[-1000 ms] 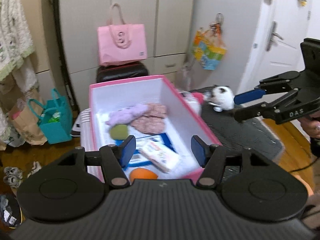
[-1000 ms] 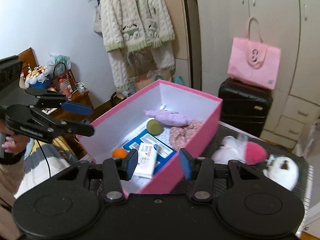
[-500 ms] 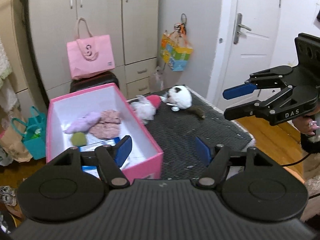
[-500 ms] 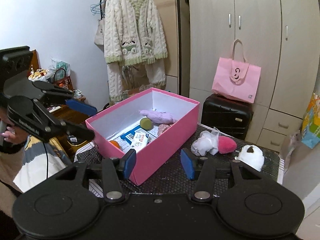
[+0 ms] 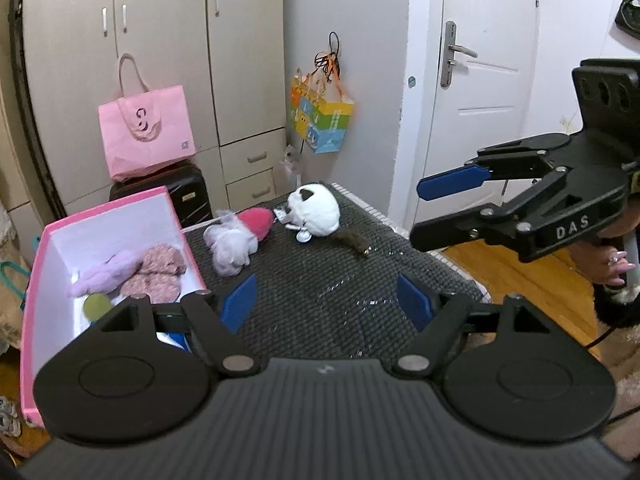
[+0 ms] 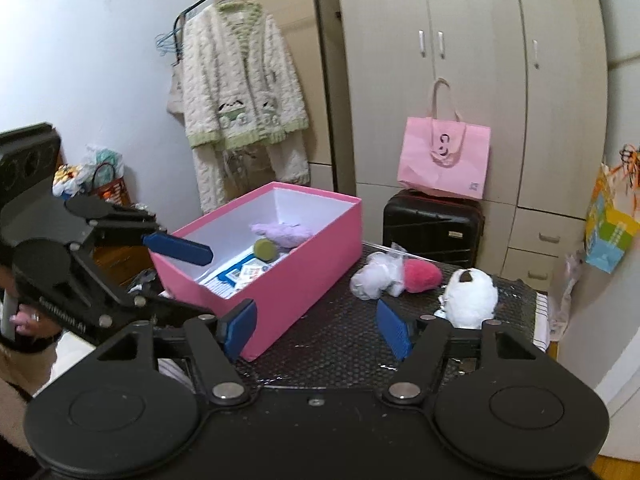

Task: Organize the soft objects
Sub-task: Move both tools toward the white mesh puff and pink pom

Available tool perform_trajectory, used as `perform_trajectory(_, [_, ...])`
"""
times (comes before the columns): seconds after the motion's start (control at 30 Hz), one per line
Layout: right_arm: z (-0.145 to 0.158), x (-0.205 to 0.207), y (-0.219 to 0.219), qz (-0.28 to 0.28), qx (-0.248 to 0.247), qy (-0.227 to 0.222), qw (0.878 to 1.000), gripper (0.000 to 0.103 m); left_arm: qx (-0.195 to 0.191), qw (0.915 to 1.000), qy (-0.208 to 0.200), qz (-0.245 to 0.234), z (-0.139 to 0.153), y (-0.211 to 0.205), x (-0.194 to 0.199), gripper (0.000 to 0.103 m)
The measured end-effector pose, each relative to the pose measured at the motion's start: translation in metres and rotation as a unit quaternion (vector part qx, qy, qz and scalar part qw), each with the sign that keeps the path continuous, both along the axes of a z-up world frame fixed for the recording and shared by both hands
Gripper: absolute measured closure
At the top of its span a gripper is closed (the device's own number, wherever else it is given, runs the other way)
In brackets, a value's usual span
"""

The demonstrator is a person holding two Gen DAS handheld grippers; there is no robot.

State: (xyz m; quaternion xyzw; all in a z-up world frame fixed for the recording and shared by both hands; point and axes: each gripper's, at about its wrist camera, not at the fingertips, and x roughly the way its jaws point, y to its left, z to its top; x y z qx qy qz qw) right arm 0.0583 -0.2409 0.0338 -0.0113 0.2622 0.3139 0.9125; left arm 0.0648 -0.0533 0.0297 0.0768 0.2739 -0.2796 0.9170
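Both hand-held grippers [image 5: 326,304] [image 6: 316,328] opening, empty, w/ pink box [image 6: 304,276] left of plush [image 6: 472,296].

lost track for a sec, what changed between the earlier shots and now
Both tongs, left and right, swung from over the pink cardboard box toward the dark mesh mat, jaws opening, nothing between them. The white plush panda head, white mesh pouf and box contents stayed put.
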Motion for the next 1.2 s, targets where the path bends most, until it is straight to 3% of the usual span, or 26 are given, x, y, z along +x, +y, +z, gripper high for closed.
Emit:
perform_trajectory(0.37, [-0.019,0.047,-0.019,-0.037,0.006,-0.007,0.999,0.025,-0.012,0.9967,-0.04,0.069,-0.023,-0.038,0.04,0.009])
perform_trajectory(0.7, [-0.039,0.121,-0.028,-0.054,0.026,-0.021,0.998,0.023,0.024,0.9822,-0.087,0.165,-0.059,-0.079,0.086,0.008])
perform_trajectory(0.87, [-0.048,0.16,-0.025,-0.025,0.036,0.017,0.999,0.023,0.043,0.9736,-0.096,0.203,-0.075,-0.093,0.114,0.008])
perform_trajectory(1.0, [-0.055,0.189,-0.017,-0.005,0.047,0.055,0.997,0.023,0.062,0.9616,-0.094,0.25,-0.09,-0.1,0.138,0.009])
perform_trajectory(1.07, [-0.06,0.2,-0.01,0.005,0.04,0.062,0.997,0.027,0.064,0.9598,-0.087,0.259,-0.099,-0.101,0.148,0.009])
perform_trajectory(1.2, [-0.07,0.224,0.01,0.024,0.005,0.069,0.997,0.046,0.079,0.9558,-0.071,0.274,-0.117,-0.102,0.166,0.012])
